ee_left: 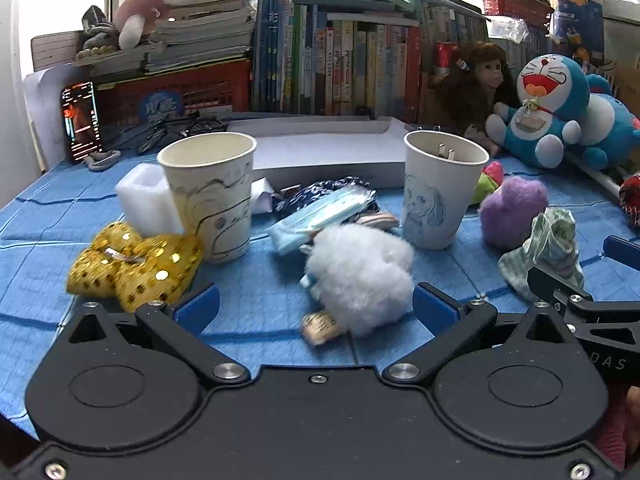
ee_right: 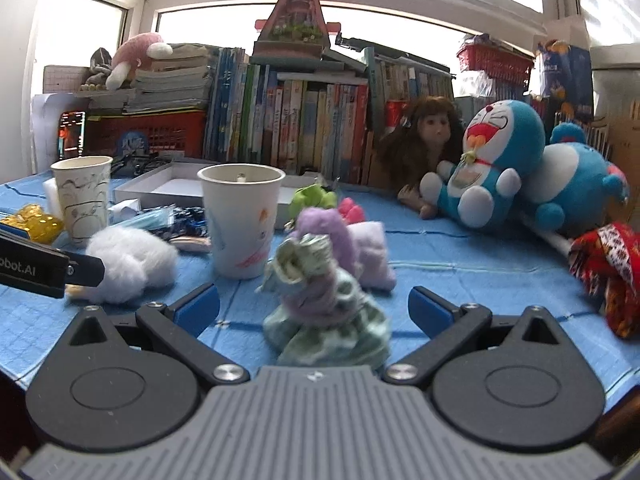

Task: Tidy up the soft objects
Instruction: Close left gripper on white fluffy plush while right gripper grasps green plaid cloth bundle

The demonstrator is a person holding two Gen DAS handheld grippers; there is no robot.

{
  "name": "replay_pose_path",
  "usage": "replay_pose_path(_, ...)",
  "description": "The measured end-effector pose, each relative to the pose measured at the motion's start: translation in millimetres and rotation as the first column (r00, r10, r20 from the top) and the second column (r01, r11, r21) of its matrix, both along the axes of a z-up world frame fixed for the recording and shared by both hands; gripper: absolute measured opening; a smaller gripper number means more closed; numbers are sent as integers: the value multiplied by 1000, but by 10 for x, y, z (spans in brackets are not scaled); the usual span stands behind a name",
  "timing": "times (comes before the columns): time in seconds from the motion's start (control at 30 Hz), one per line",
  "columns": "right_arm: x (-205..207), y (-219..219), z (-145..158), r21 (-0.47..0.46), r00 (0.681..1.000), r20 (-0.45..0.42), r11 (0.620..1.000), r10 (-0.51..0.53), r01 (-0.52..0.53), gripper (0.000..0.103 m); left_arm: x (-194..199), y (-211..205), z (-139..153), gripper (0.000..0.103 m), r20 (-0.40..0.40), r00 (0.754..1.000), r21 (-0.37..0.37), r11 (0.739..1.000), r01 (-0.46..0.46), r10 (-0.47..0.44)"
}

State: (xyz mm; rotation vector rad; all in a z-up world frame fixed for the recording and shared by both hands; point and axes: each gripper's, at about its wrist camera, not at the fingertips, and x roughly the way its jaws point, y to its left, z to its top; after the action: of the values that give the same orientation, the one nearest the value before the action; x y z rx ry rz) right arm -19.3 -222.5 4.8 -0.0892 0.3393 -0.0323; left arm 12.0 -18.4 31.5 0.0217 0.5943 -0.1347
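Left gripper (ee_left: 316, 304) spread wide and empty, white fluffy toy (ee_left: 360, 276) on the blue cloth (ee_left: 256, 300) dead ahead between its fingers, not touching; right gripper (ee_right: 314, 304) likewise wide open, nothing held, straddling the green striped cloth bundle (ee_right: 320, 308), purple plush (ee_right: 352, 248) just behind.

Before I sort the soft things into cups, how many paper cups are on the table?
2: one paper cup stands by the gold pouch, the other paper cup beside the purple plush.
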Motion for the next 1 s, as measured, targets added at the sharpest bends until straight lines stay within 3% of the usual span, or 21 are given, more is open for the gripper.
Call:
replay_pose_path(0.4,315,-190,-111,75,997,-64,997,37,-32,103,232,-156,-100,103,-6,1000,-6,1000,18,-18)
replay_pose_path(0.77,401,-165,-175,77,994,-98,996,50,-43,103,376,-253,-197,103,-33,999,-25,1000,13,-14)
replay_pose_path(1.0,431,-196,-200,100,993,-114,995,35,-24,103,419,-339,-258,103,-34,999,15,1000,-2,3)
